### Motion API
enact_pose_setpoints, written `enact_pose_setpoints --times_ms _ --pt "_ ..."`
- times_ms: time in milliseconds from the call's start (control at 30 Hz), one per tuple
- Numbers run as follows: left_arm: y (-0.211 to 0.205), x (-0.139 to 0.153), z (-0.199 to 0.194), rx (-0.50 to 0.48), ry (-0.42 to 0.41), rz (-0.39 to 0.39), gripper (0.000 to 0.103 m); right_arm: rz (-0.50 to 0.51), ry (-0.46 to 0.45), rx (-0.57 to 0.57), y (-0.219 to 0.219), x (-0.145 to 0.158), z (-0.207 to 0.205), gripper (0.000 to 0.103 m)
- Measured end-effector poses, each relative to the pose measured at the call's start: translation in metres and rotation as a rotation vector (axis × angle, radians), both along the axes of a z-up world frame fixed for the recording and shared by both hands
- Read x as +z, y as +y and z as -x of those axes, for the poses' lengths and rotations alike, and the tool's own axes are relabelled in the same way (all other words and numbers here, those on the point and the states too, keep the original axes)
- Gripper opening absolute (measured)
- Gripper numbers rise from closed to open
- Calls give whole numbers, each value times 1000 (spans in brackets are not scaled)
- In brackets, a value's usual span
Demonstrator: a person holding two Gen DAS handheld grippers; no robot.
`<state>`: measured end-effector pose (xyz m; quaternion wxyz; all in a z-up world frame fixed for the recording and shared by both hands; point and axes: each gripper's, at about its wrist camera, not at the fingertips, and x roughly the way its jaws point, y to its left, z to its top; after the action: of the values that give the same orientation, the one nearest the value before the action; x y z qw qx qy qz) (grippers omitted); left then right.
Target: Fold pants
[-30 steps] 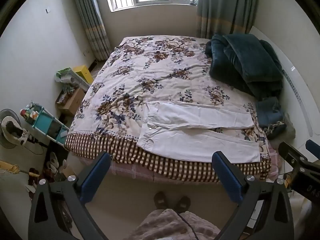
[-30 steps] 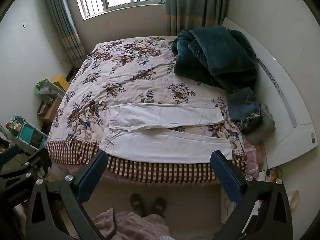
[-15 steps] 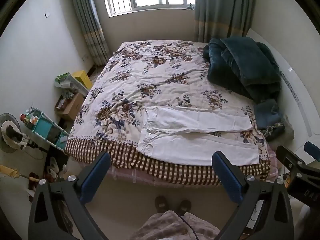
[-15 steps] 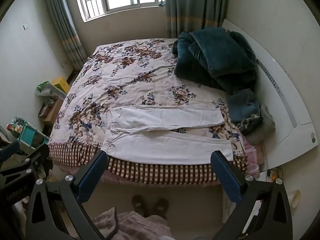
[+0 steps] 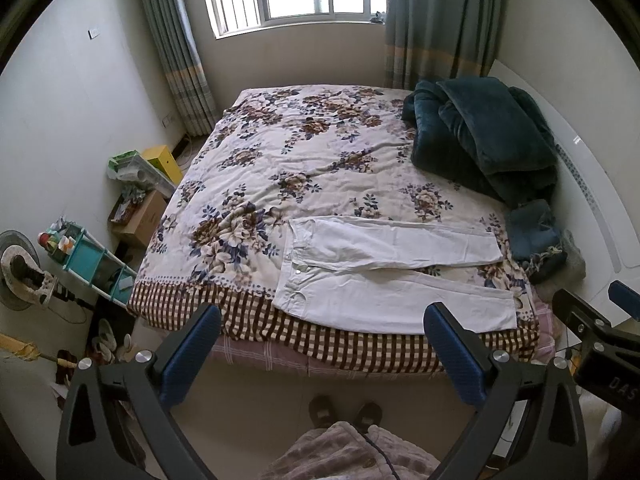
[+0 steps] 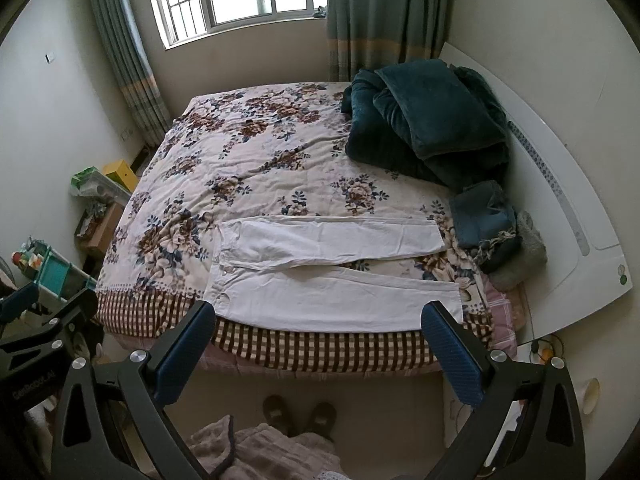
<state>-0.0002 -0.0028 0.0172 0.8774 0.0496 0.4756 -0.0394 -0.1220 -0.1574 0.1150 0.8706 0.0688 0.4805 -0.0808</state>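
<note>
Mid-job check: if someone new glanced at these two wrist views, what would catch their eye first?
The white pants lie spread flat near the front edge of the floral bed, waistband to the left and legs running right, the near hem by the checked border. A heap of dark teal blankets fills the bed's back right corner. The left gripper and right gripper hang open above the floor, short of the bed, holding nothing.

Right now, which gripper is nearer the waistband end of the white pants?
Left. The left gripper hangs open off the bed's near edge, roughly in front of the waistband. The right gripper is open too, further toward the cuffs. Neither touches the pants.
</note>
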Motion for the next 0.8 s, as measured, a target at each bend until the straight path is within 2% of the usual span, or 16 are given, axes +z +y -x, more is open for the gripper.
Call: enact_pose_setpoints --times_ms 800 --pt "-5 4 -1 -4 -4 1 103 11 2 -5 -1 3 3 103"
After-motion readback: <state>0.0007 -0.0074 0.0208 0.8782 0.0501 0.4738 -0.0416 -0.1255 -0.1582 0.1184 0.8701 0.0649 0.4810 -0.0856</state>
